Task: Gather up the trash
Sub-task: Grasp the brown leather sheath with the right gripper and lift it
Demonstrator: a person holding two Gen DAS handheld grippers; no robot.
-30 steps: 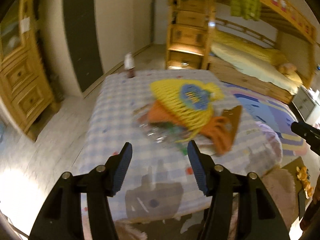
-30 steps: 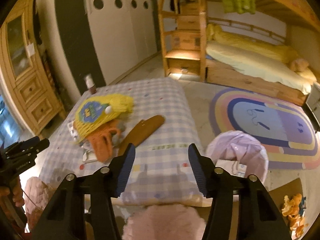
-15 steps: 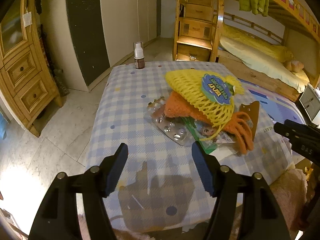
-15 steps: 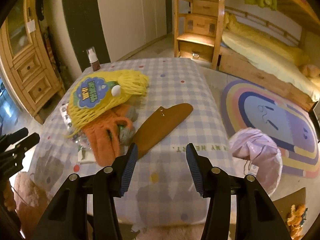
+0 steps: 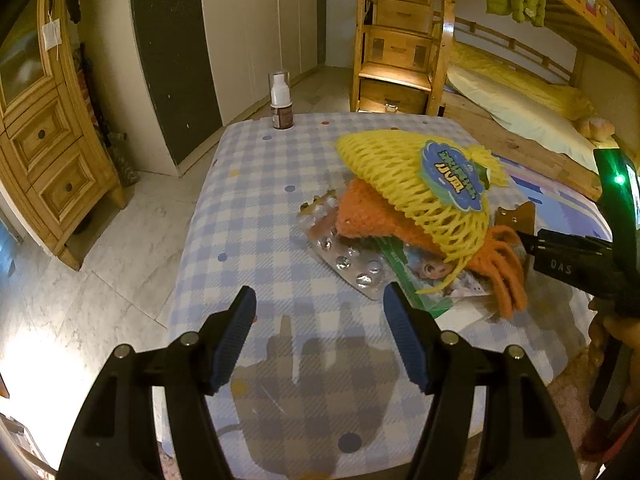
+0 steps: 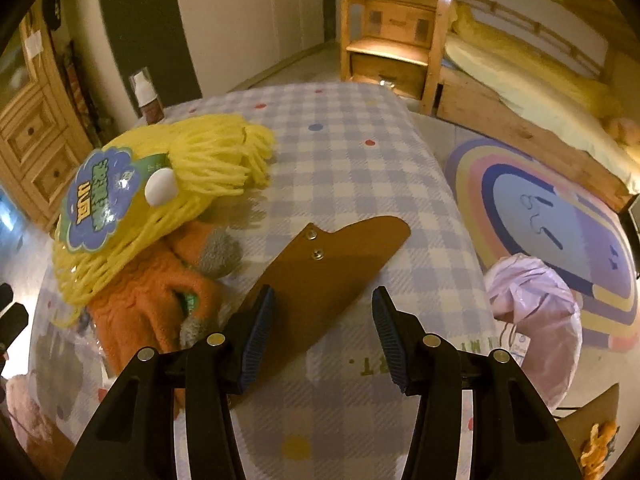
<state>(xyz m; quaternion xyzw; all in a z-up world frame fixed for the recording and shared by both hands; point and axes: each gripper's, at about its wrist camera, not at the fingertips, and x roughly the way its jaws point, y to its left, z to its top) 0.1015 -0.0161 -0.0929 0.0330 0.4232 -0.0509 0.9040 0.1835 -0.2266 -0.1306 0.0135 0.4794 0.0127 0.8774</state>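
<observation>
Checked cloth covers the table (image 5: 248, 216), its right side heaped: yellow net bag (image 5: 416, 188) over orange knit (image 5: 372, 220), blister pack (image 5: 344, 256) beneath. Brown sheath (image 6: 320, 272) lies between the spread, empty right gripper (image 6: 322, 320). Left gripper (image 5: 318, 332) likewise gapes; best pinch single pieces.

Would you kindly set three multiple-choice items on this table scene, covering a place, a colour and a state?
1. Where does the small bottle stand?
A. at the table's far edge
B. on the rug
C. under the net

2. What colour is the net bag?
A. red
B. yellow
C. black

3. How is the right hand-held gripper?
A. shut on the brown sheath
B. shut, empty
C. open above the brown sheath

Key: 1 A, it stands upright by the far edge; 2 B, its mesh is yellow; 3 C, its jaws stand apart, holding nothing.
</observation>
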